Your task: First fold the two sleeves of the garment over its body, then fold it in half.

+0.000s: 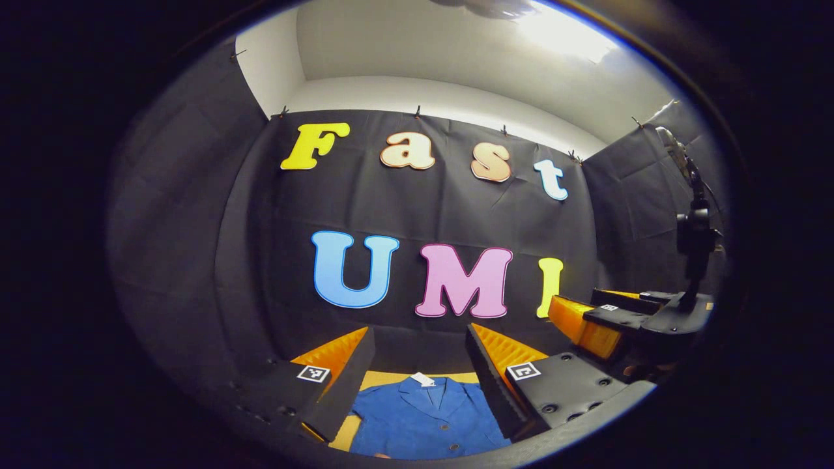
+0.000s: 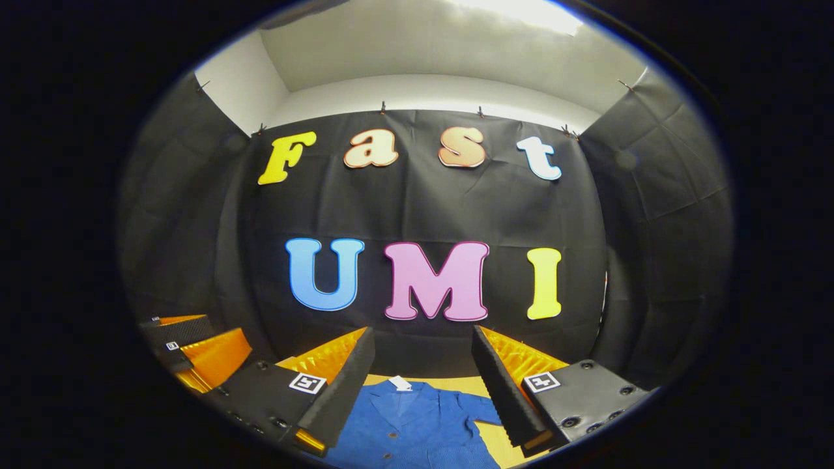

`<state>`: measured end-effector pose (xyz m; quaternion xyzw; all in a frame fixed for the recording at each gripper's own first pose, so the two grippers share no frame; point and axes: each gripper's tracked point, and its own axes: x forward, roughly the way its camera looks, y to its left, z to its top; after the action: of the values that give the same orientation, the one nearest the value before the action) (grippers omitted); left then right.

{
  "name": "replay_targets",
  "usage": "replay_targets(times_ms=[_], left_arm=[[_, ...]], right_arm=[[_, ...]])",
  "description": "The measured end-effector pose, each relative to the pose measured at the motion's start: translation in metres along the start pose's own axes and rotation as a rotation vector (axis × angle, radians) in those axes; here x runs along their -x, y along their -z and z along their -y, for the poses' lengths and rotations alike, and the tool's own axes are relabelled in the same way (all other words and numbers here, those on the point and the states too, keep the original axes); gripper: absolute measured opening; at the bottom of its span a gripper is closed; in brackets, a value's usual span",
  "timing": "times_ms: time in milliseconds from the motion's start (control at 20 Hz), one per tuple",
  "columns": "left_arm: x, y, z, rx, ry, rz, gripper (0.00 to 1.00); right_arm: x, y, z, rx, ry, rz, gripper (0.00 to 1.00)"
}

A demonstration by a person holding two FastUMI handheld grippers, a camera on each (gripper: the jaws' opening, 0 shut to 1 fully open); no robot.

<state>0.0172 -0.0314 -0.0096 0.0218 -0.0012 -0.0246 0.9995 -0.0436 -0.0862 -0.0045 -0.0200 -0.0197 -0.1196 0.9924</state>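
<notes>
Surface: tan table point(image 1: 456, 376)
Garment: blue jacket point(image 1: 427, 420) flat, collar far
Left gripper point(image 1: 420, 374): fingers spread, empty
Right gripper point(image 2: 423, 381): fingers spread, empty

Both grippers point(image 1: 420, 365) point(image 2: 423, 365) raised, jaws apart

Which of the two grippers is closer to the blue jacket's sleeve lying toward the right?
Right. The right gripper hangs above the jacket, the sleeve just beside its finger. The left gripper hangs farther left, over the jacket's middle.
</notes>
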Motion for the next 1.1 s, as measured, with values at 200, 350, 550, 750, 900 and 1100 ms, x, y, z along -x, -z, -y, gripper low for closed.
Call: replay_targets(times_ms=[200,350,550,750,900,1100], left_arm=[[-0.029,-0.005,0.016,0.063,0.07,0.01,0.81],[-0.046,0.002,0.008,0.028,0.038,0.009,0.81],[-0.053,0.016,0.01,0.003,0.031,-0.029,0.81],[-0.062,0.027,0.004,-0.017,0.053,-0.064,0.81],[-0.068,0.035,-0.002,-0.05,0.073,-0.108,0.81],[-0.074,0.038,-0.004,-0.022,0.105,-0.111,0.81]], right_arm=[[-0.023,0.017,0.021,-0.02,0.003,-0.018,0.94],[-0.037,0.03,0.02,-0.047,-0.054,-0.022,0.94],[-0.056,0.043,0.034,-0.044,-0.04,-0.056,0.94],[-0.059,0.042,0.039,-0.026,0.001,-0.061,0.94],[-0.061,0.043,0.042,-0.017,0.038,-0.06,0.94],[-0.062,0.055,0.047,-0.025,0.074,-0.118,0.94]])
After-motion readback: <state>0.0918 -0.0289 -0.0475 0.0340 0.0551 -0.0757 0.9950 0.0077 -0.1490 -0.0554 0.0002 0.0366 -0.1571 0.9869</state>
